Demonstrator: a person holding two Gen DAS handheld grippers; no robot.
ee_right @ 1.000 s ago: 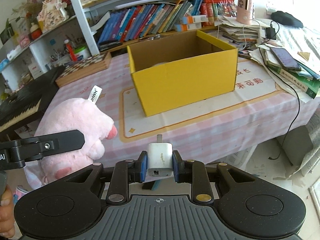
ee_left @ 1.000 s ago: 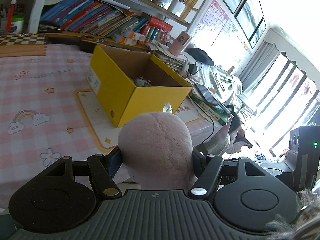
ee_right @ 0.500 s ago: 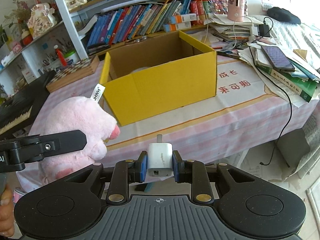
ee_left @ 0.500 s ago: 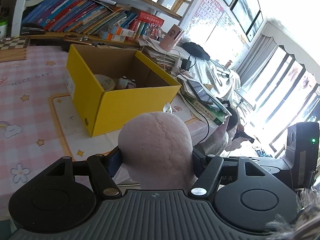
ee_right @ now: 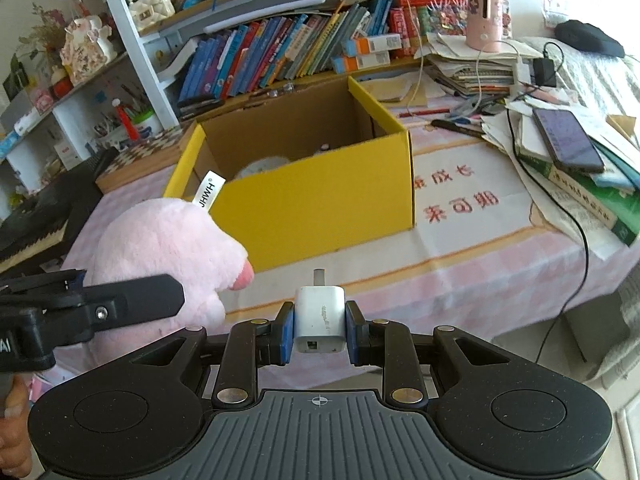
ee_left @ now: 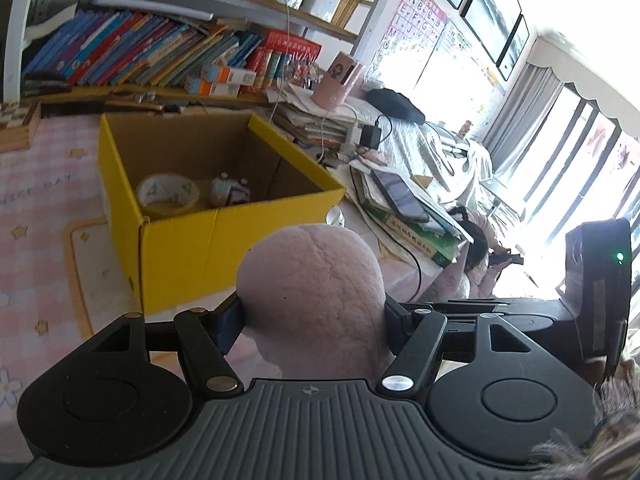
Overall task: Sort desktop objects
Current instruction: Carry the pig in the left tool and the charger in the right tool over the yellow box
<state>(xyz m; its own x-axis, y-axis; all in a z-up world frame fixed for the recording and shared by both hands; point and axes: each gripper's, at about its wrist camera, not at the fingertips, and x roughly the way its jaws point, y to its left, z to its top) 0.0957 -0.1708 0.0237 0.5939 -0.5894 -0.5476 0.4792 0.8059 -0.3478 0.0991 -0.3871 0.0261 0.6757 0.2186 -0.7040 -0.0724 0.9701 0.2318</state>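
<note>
Left gripper (ee_left: 314,316) jaws clamp pink plush toy (ee_left: 312,292) before yellow box (ee_left: 180,248)

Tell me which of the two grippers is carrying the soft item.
The left gripper: it is shut on the pink plush toy. The right gripper instead clamps a hard white charger plug.

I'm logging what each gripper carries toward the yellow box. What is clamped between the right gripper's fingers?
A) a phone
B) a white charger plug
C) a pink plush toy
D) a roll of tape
B: the right wrist view shows the right gripper shut on a white charger plug, prong pointing forward toward the yellow box; the pink plush toy sits in the left gripper.
</note>
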